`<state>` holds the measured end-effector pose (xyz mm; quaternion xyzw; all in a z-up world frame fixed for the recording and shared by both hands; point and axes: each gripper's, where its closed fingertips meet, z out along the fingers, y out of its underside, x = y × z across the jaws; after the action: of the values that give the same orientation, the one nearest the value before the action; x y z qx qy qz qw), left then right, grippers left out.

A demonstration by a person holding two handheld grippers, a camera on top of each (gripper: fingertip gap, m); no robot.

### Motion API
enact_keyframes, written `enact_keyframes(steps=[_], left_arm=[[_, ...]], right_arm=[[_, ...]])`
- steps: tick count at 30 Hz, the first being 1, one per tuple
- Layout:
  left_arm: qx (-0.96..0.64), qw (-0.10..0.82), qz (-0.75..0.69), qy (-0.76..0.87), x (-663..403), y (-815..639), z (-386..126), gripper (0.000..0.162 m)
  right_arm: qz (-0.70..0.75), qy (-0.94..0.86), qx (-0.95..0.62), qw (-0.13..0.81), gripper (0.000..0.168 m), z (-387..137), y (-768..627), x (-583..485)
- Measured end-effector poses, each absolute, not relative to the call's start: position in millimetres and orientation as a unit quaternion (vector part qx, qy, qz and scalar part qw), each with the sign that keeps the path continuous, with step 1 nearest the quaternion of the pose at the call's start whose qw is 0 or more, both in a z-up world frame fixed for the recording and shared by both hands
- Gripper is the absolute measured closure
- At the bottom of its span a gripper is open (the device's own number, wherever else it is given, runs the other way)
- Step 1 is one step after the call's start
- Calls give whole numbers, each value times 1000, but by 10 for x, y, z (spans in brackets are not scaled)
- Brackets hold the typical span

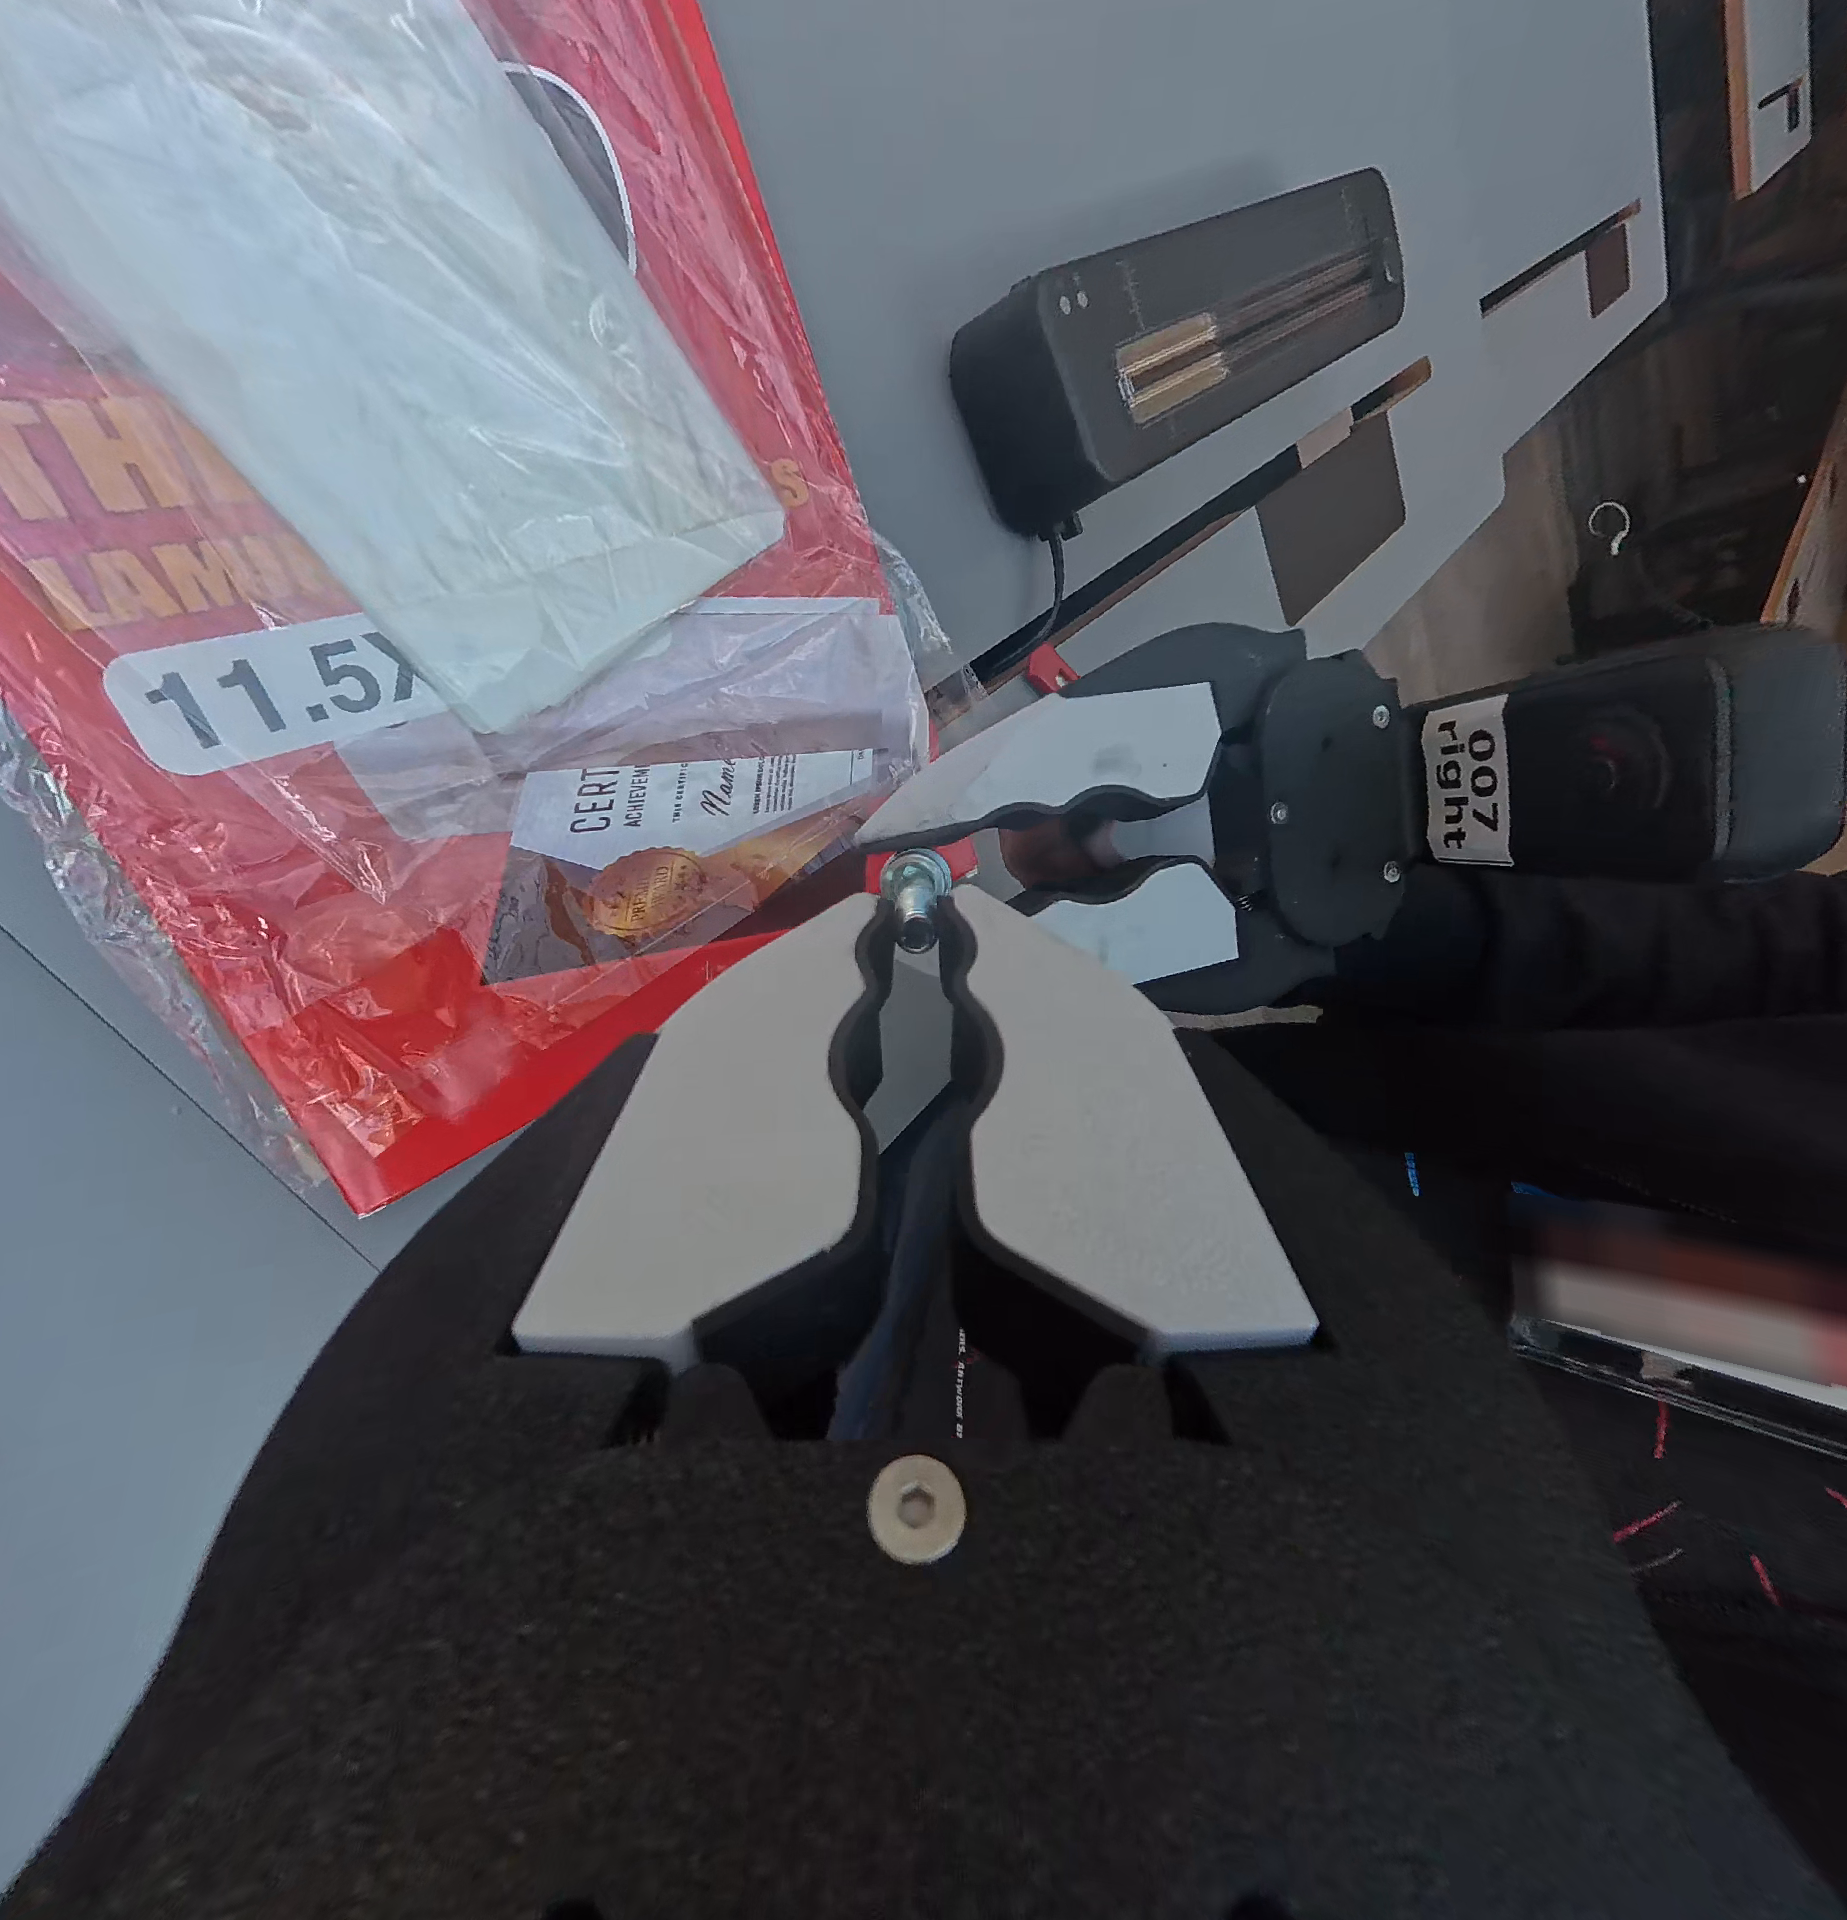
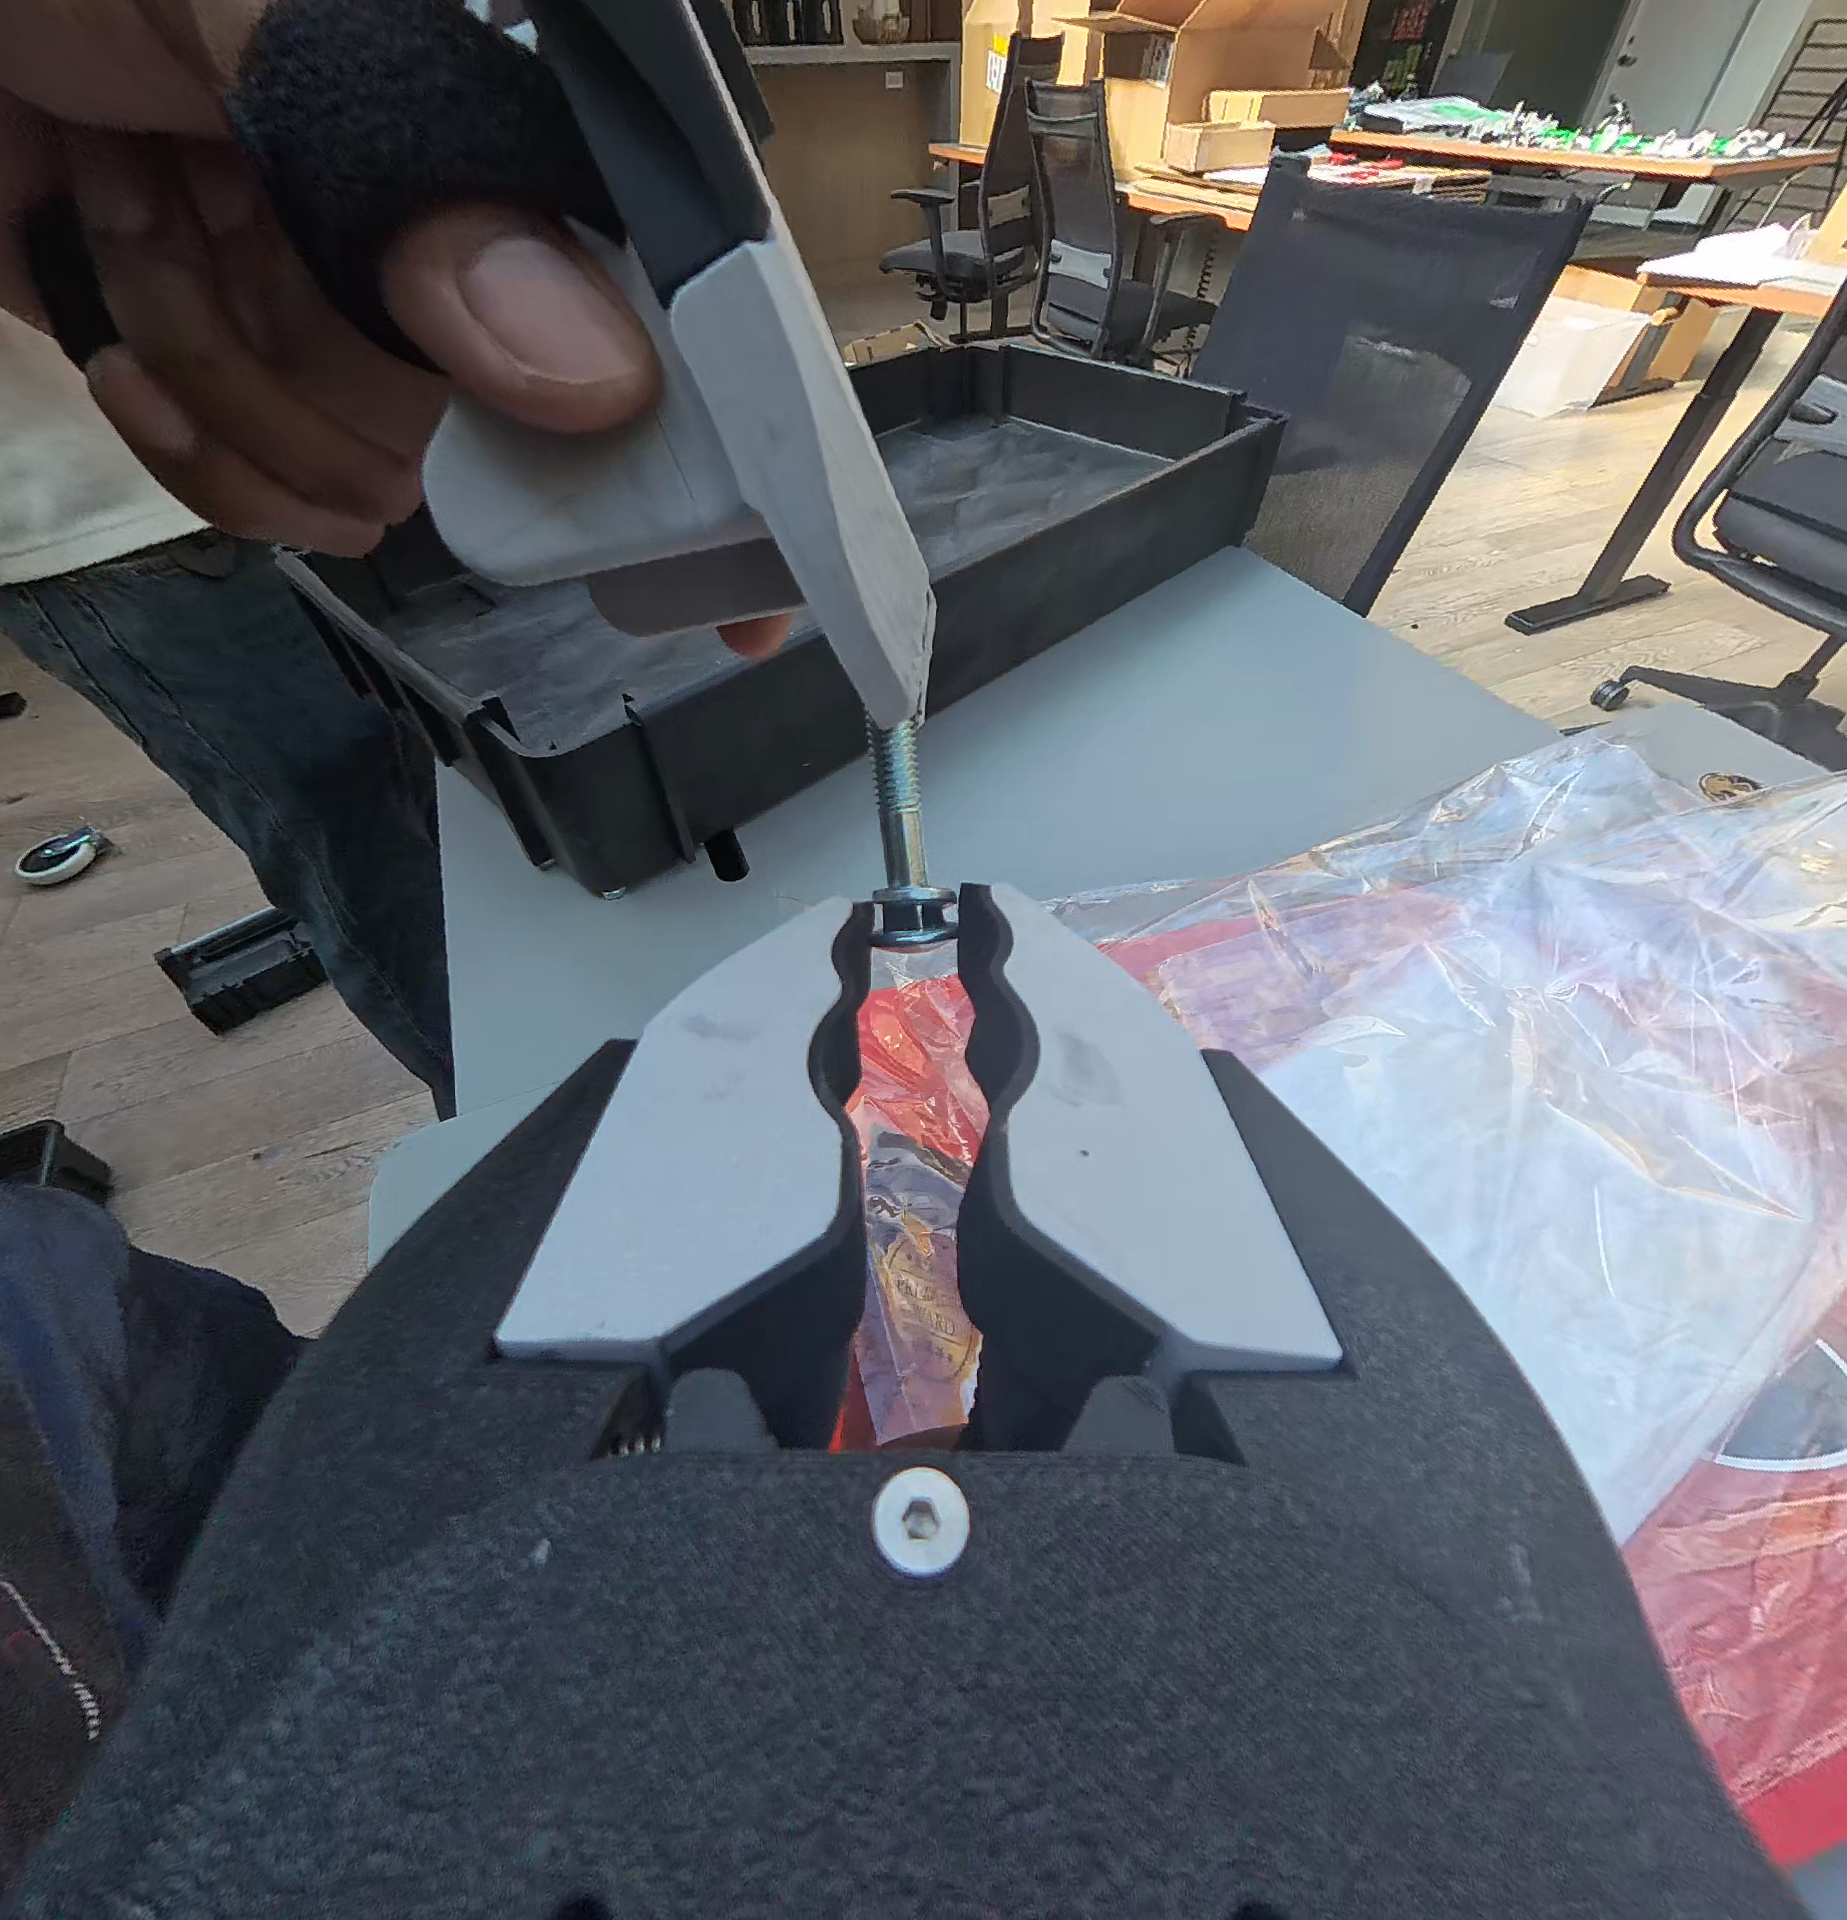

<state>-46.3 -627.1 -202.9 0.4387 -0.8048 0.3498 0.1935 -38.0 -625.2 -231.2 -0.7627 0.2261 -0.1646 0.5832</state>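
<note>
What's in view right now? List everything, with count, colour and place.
bolt: one, silver, threaded end pinched in the left gripper's tips, head end in the right gripper's tips
washer: one, dark, round the bolt near its head
red packet: one, red, in crinkled clear plastic wrap, on the table under the grippers
black tray: one, black, open, on the table's far side
black device: one, black, corded, on the table
table: one, grey
office chairs: several, black, behind
left gripper: grey fingers, hand-held, shut on the bolt
right gripper: grey fingers, shut on the bolt
</note>
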Motion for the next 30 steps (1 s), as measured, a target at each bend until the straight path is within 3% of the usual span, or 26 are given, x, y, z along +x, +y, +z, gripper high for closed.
enact_keyframes(steps=[12, 16, 19, 26, 30], left_arm=[[465, 203, 419, -753, -549, -6195, -1772, 155], [491, 249, 449, -704, -568, -6152, -1638, 155], [501, 282, 460, -677, -591, -6106, -1581, 155], [498, 334, 500, -625, -589, -6006, -1420, 154], [492, 334, 519, -615, -596, -5989, -1375, 141]], right_arm=[[-166, 201, -743, 617, 152, -2010, -6198, -490], [-176, 187, -730, 634, 136, -1846, -6149, -501], [-176, 171, -723, 646, 151, -1736, -6092, -511], [-150, 160, -711, 668, 152, -1554, -6002, -496], [-152, 165, -708, 670, 152, -1486, -5961, -460]])
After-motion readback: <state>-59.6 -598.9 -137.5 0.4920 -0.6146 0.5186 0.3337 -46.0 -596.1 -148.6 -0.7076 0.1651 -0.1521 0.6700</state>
